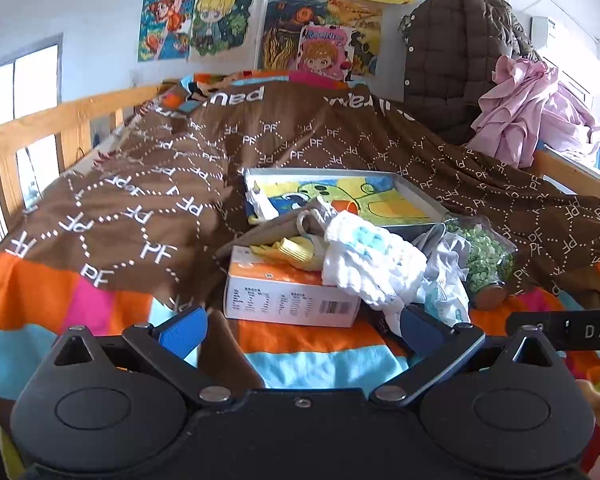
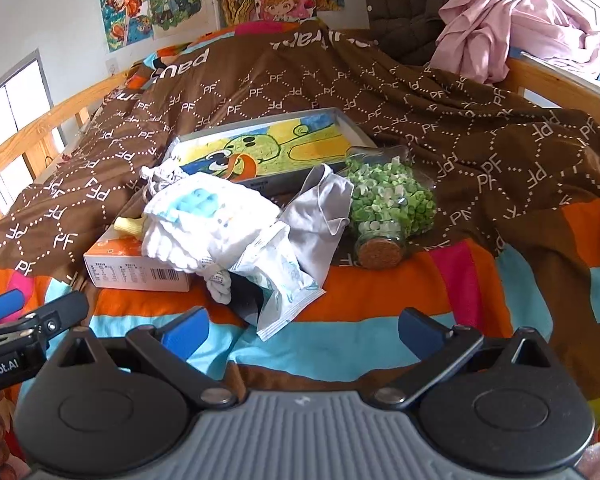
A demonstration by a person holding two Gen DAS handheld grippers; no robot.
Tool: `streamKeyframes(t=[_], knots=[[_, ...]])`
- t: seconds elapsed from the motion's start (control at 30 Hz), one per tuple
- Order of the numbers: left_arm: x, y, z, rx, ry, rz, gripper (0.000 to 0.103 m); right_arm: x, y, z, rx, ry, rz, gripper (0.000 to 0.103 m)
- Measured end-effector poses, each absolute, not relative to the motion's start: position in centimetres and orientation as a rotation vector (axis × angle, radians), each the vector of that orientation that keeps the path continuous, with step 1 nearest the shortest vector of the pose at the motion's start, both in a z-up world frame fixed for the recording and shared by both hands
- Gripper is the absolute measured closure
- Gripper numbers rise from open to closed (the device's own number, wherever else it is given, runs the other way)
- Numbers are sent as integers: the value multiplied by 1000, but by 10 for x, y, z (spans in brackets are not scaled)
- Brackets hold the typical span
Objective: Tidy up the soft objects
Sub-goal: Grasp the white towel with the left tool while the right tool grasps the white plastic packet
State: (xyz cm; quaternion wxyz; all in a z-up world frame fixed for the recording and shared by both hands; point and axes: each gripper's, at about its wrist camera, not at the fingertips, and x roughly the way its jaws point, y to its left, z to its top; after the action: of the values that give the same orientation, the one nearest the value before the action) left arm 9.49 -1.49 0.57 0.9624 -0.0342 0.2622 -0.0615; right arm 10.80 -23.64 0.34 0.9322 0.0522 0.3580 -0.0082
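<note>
A pile lies on the bed. A white knitted cloth with a light blue patch (image 1: 374,258) (image 2: 204,220) rests on an orange and white box (image 1: 288,296) (image 2: 136,268). A yellow cloth (image 1: 292,250) (image 2: 128,226) lies behind it. A grey cloth (image 2: 324,208) (image 1: 446,248) and a white plastic packet (image 2: 284,276) lie to the right. My left gripper (image 1: 300,332) is open and empty just before the box. My right gripper (image 2: 300,330) is open and empty just before the packet.
A corked glass jar of green pieces (image 2: 388,204) (image 1: 486,264) lies on its side at the right. A framed cartoon picture (image 2: 268,148) (image 1: 340,200) lies behind the pile. A brown PF quilt (image 1: 148,184), wooden rails (image 1: 40,128), and pink clothes (image 2: 512,20) surround it.
</note>
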Motion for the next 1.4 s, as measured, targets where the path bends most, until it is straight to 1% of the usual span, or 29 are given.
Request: streamKeyframes(t=[0.37, 0.57, 0.7, 0.87, 1.0, 1.13, 1.4], knots=[[111, -20, -2, -88, 563, -167, 1, 122, -239, -3, 130, 769, -12, 0], [125, -18, -6, -81, 598, -193, 1, 136, -248, 2, 143, 745, 20, 0], [144, -16, -3, -77, 600, -224, 1, 155, -251, 2, 96, 750, 66, 0], [170, -13, -1, -105, 544, -300, 1, 175, -248, 2, 4, 760, 170, 0], [187, -8, -6, -184, 532, -367, 1, 184, -237, 3, -151, 719, 264, 0], [202, -10, -13, -231, 545, -433, 1, 195, -225, -9, -302, 712, 300, 0], [229, -27, -36, -221, 587, -509, 1, 211, -215, -26, -318, 769, 341, 2]])
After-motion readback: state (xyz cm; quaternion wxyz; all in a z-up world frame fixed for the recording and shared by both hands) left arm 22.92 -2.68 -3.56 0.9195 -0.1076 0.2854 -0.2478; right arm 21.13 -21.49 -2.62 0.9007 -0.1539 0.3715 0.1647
